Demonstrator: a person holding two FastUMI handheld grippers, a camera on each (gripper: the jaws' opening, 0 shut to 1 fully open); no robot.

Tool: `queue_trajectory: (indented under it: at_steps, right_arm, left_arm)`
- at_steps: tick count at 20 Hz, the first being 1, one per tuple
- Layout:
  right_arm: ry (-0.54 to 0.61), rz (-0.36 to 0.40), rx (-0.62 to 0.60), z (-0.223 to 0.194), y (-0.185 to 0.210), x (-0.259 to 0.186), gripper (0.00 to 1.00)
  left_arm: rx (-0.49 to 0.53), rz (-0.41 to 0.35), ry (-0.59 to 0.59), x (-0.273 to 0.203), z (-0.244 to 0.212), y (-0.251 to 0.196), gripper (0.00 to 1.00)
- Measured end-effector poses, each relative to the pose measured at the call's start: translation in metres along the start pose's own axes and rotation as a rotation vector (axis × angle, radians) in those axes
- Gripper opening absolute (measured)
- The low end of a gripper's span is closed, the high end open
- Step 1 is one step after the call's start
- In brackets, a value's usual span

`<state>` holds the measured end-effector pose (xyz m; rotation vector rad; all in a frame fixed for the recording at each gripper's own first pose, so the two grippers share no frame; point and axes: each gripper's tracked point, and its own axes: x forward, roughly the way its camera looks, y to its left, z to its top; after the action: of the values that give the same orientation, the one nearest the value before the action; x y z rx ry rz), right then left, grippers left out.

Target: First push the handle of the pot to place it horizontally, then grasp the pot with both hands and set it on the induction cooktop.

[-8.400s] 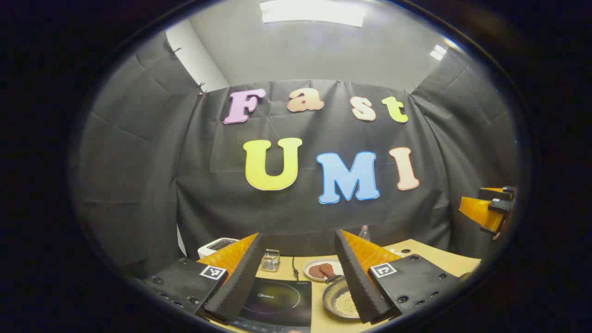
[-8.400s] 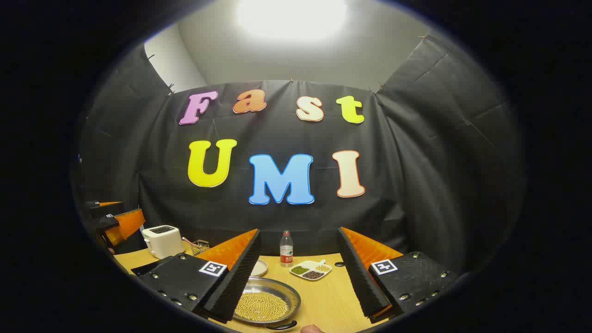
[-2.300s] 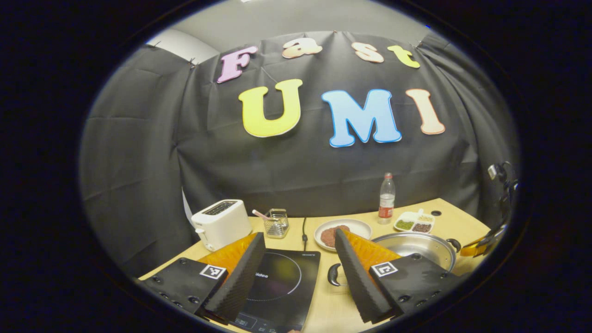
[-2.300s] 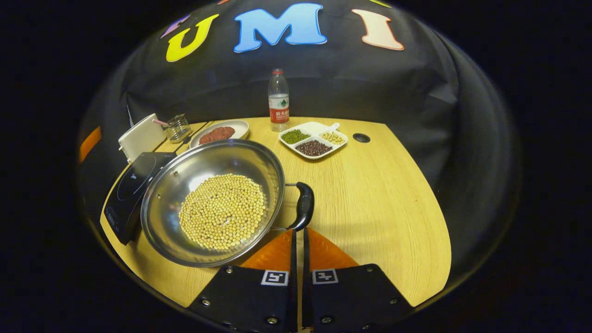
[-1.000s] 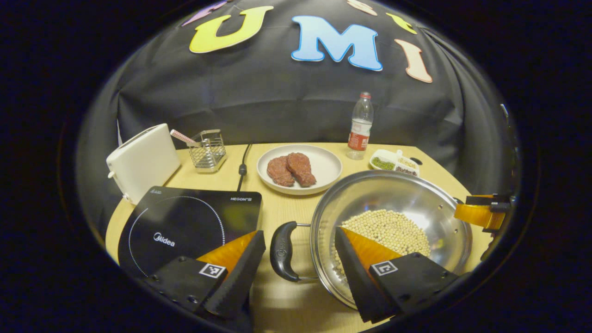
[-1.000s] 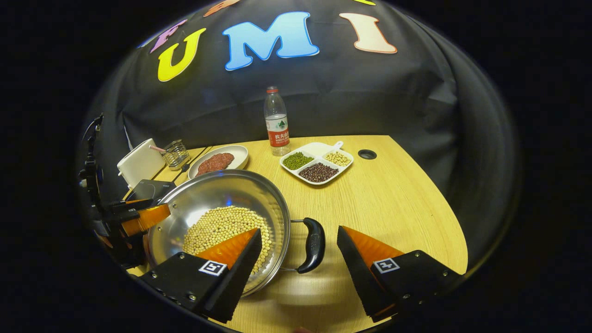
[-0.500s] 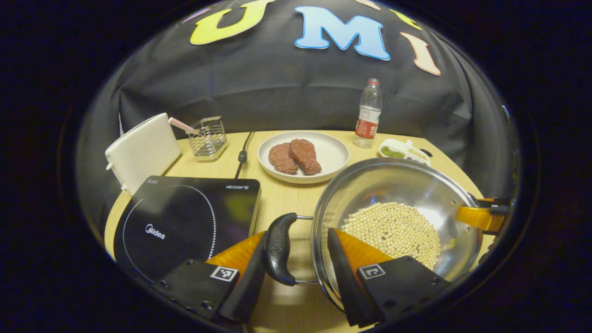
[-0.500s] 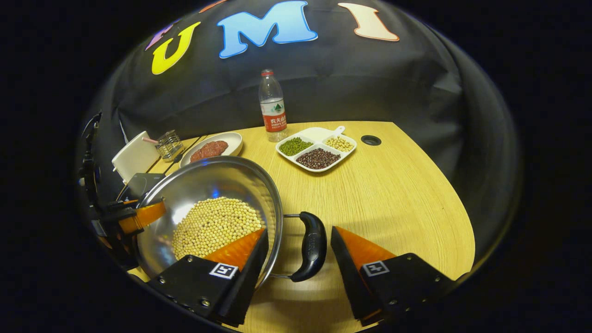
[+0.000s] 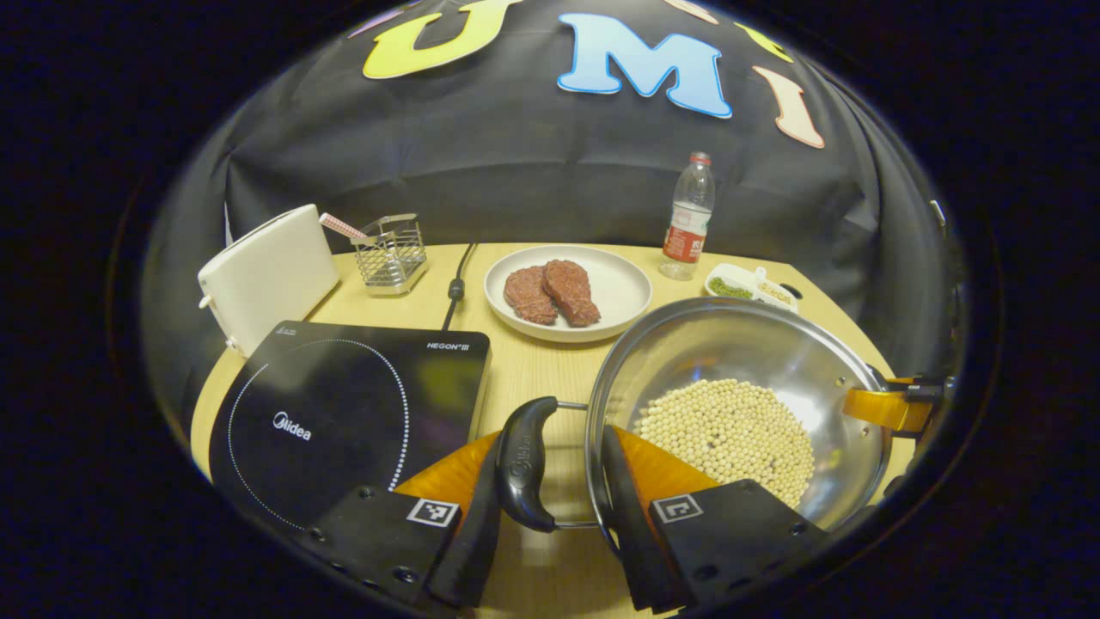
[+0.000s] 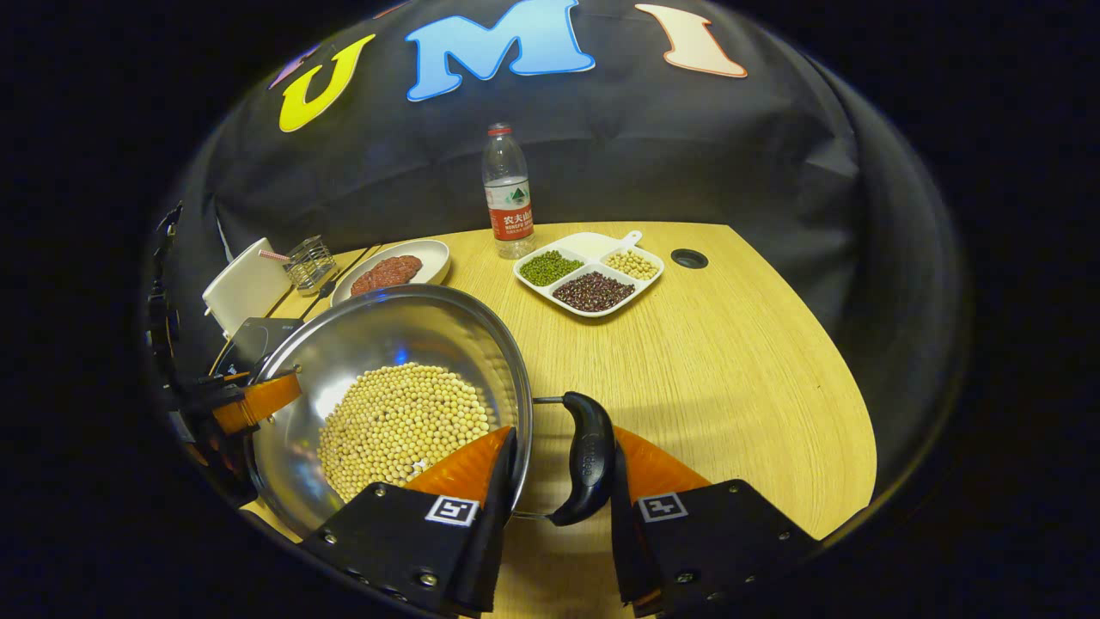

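Both grippers straddle the pot's (image 9: pixel 739 404) two side handles. Left gripper (image 9: pixel 550 507): jaws nearly closed around the left handle (image 9: pixel 522 464), outer finger touching it, inner finger at the rim; can't confirm both are pressing, so grip state is uncertain. Right gripper (image 10: pixel 559 490): same setup on the right handle (image 10: pixel 589 456), outer finger against it, inner finger by the rim; also can't tell if clamped.

The pot, with a layer of soybeans (image 10: pixel 400 425), sits at the table's (image 10: pixel 739 370) front edge, right beside the induction cooktop (image 9: pixel 344 404) at the front-left corner. Its handles point left and right, so the push step looks done and a symmetric two-hand lift is possible.

Next, I'd guess: finish clamping, lift level, shift onto the cooktop. Tilting would send the beans sliding.
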<state>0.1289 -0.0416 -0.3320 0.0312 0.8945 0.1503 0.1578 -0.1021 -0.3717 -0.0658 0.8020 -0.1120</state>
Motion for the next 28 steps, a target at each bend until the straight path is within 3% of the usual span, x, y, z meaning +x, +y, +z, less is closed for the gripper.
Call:
queue_trajectory:
  at_steps: [3, 4, 5, 8, 9, 10, 12, 13, 18, 20, 21, 23, 24, 27, 28]
  right_arm:
    - [-0.016, -0.010, -0.001, 0.008, 0.010, -0.015, 0.53]
    - [-0.020, -0.013, 0.004, 0.010, 0.016, -0.021, 0.53]
    - [-0.025, -0.016, 0.008, 0.012, 0.022, -0.026, 0.53]
    - [-0.035, -0.029, 0.020, 0.012, 0.044, -0.039, 0.53]
    - [-0.039, -0.035, 0.027, 0.013, 0.052, -0.043, 0.53]
    - [-0.048, -0.040, 0.032, 0.014, 0.060, -0.046, 0.53]
    - [-0.057, -0.050, 0.037, 0.014, 0.077, -0.052, 0.53]
    - [-0.060, -0.054, 0.041, 0.015, 0.085, -0.054, 0.52]
    - [-0.072, -0.074, 0.051, 0.016, 0.123, -0.061, 0.53]
    - [-0.072, -0.077, 0.056, 0.016, 0.139, -0.060, 0.46]
    - [-0.070, -0.077, 0.058, 0.015, 0.147, -0.060, 0.53]
    - [-0.068, -0.074, 0.063, 0.015, 0.164, -0.057, 0.53]
    - [-0.066, -0.071, 0.066, 0.013, 0.173, -0.055, 0.46]
    - [-0.065, -0.064, 0.074, 0.011, 0.198, -0.050, 0.53]
    - [-0.066, -0.061, 0.075, 0.010, 0.207, -0.048, 0.53]
  left_arm:
    - [0.001, -0.008, -0.029, -0.017, 0.009, 0.009, 0.63]
    - [-0.003, -0.012, -0.033, -0.022, 0.013, 0.014, 0.68]
    - [-0.003, -0.015, -0.035, -0.027, 0.015, 0.019, 0.63]
    - [0.009, -0.026, -0.044, -0.039, 0.024, 0.041, 0.68]
    - [0.011, -0.031, -0.048, -0.043, 0.026, 0.049, 0.63]
    - [0.012, -0.039, -0.049, -0.046, 0.028, 0.057, 0.67]
    - [0.013, -0.051, -0.054, -0.050, 0.032, 0.073, 0.63]
    - [0.017, -0.054, -0.058, -0.052, 0.034, 0.082, 0.68]
    - [0.025, -0.075, -0.068, -0.057, 0.039, 0.121, 0.67]
    - [0.030, -0.079, -0.069, -0.057, 0.041, 0.138, 0.72]
    - [0.034, -0.079, -0.070, -0.057, 0.042, 0.147, 0.72]
    - [0.039, -0.077, -0.071, -0.059, 0.043, 0.166, 0.67]
    - [0.040, -0.075, -0.071, -0.060, 0.043, 0.176, 0.67]
    - [0.042, -0.067, -0.069, -0.061, 0.044, 0.205, 0.67]
    - [0.043, -0.064, -0.070, -0.061, 0.045, 0.215, 0.72]
